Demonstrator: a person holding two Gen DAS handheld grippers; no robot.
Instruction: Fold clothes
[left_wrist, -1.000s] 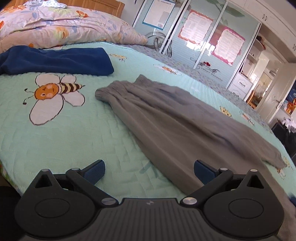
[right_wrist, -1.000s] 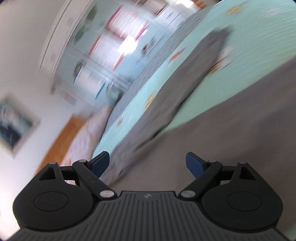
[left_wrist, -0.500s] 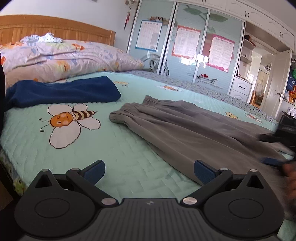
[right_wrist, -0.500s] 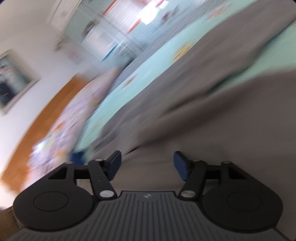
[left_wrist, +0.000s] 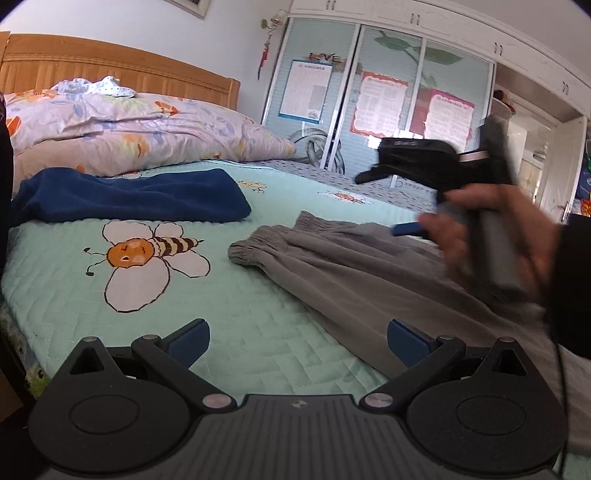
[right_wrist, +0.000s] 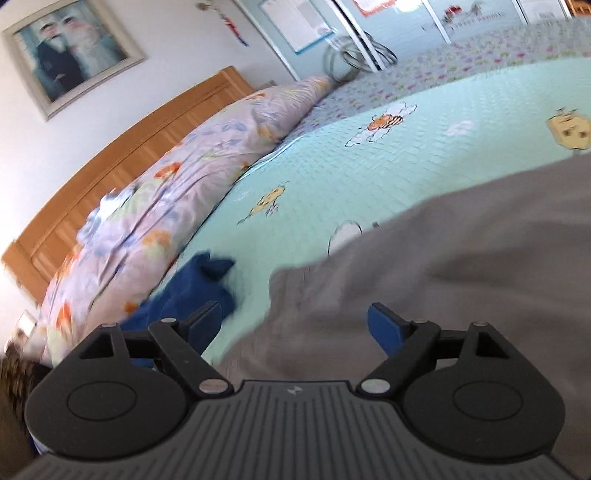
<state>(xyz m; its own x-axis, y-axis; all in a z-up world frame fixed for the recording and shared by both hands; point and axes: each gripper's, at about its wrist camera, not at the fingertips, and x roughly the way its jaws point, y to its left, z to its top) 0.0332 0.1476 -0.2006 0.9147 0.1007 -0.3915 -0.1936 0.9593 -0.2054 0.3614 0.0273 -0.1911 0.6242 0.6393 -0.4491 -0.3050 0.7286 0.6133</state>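
Now grey trousers flat on bed quilt; left tongs spread, empty; right tongs opening, empty.

The grey trousers are lying as thin, matt cloth, smooth but for a gathered, puckered waistband. The mint bedspread beneath is showing quilted fabric stitched in a zigzag, printed with bees. Far left, the dark blue garment is looking thick and fleecy. The floral duvet behind it is appearing as soft, creased cotton. The headboard is showing ribbed, lightly glossy wood. The left gripper is showing matt black plastic, ridged in the middle, with shiny metal pivots.
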